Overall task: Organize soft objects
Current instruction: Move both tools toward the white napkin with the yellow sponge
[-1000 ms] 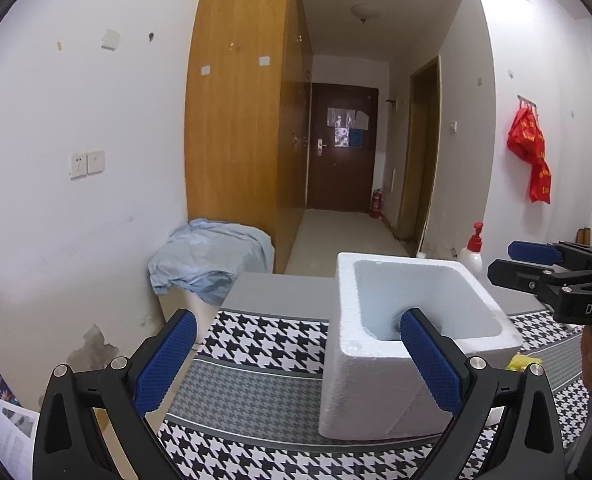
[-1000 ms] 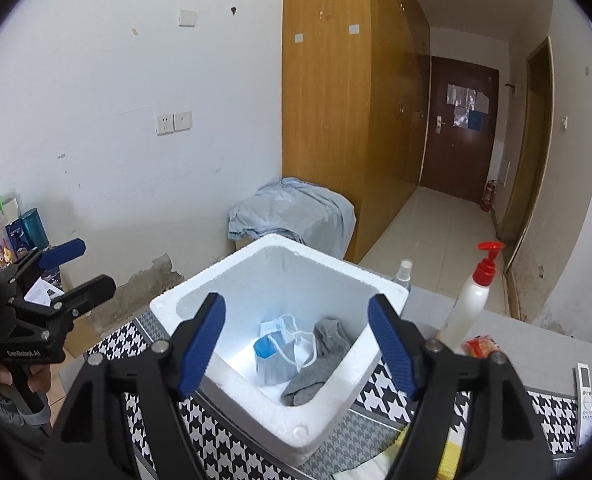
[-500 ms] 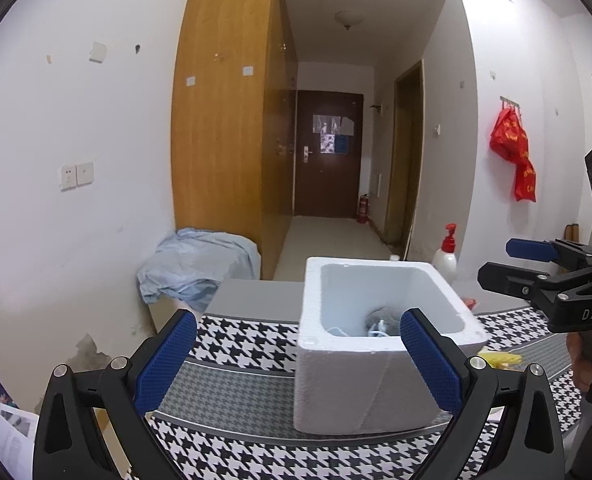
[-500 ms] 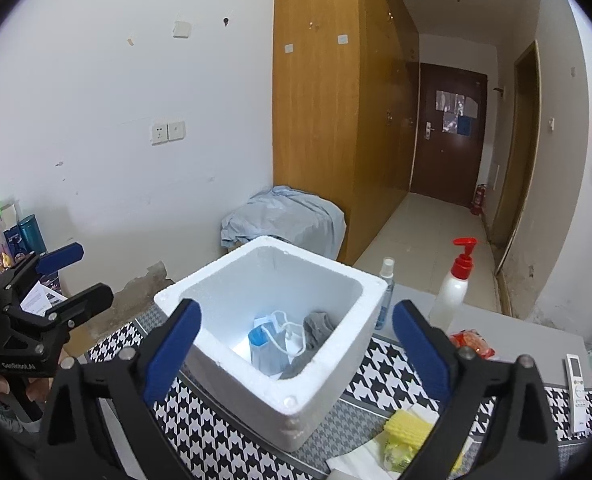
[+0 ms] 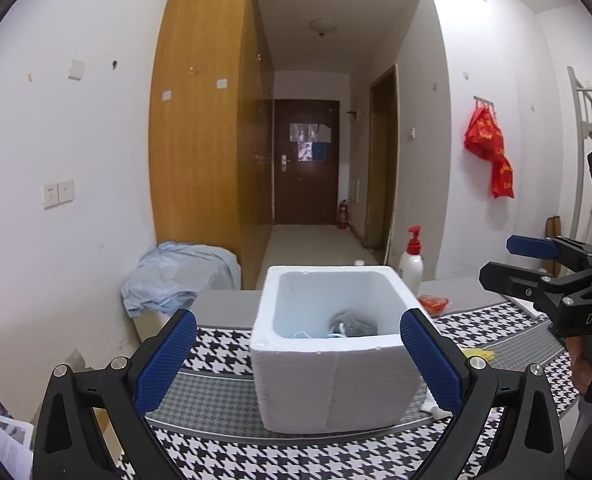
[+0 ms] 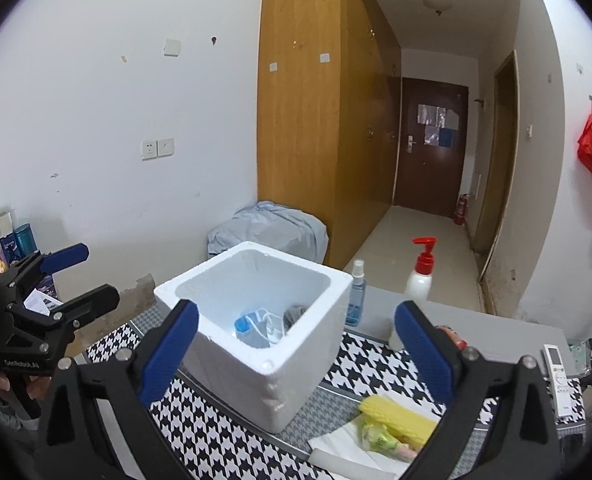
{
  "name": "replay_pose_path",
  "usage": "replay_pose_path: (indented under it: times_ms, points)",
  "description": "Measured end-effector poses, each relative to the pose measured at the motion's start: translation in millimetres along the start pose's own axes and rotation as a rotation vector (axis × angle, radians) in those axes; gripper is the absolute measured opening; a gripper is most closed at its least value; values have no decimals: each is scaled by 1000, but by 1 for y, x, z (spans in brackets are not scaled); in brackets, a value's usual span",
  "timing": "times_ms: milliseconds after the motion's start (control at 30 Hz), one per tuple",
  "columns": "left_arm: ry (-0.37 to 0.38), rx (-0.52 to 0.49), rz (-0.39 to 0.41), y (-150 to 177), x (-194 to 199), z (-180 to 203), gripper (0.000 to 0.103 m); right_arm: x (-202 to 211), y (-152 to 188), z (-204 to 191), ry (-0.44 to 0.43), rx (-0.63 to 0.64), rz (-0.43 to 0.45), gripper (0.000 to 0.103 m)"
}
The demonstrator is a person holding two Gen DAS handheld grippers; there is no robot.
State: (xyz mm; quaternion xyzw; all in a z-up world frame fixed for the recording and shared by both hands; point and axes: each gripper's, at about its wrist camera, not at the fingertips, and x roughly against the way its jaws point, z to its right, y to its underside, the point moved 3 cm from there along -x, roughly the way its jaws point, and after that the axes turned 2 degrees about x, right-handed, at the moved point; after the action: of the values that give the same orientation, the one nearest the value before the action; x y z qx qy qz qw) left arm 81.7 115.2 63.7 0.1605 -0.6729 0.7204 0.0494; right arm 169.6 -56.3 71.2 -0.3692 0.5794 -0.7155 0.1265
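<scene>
Biggest risk from here, probably: foam box (image 6: 271,344) looks light and just sits loose on the houndstooth mat (image 6: 215,432), so clipping its rim while swinging back in could shove or tip it. Could also grab the wrong thing, since yellow sponge (image 6: 396,414) lies right on the white tissues (image 6: 356,446) with a green-wrapped bit (image 6: 380,438) touching it, easy to drag two at once. Spray bottle (image 6: 356,296) and pump bottle (image 6: 420,276) stand just behind the box on the bench (image 6: 508,332), could get knocked on a wide reach

Fingers: right gripper (image 6: 296,354) spread wide, just been opening, nothing between the pads. Left gripper (image 5: 298,362) also wide apart and empty, only framing the box from a distance

Box contents: blue face mask (image 6: 251,330) with white loops, grey sock (image 6: 293,314) beside it, both down at the bottom. Sponge and tissues not in yet, lying on the mat near the box corner
</scene>
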Motion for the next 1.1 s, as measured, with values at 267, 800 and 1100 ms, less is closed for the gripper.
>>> replay_pose_path:
  times_ms: [267, 800, 1100]
  points:
    - [39, -9, 13, -1, 8, 16, 102, 19, 8, 8, 25, -11, 16, 100]
    - [81, -26, 14, 4, 16, 40, 102, 51, 27, 16, 58, -18, 48, 100]
    - [117, -28, 22, 8, 20, 53, 102, 57, 39, 21, 71, -19, 48, 101]
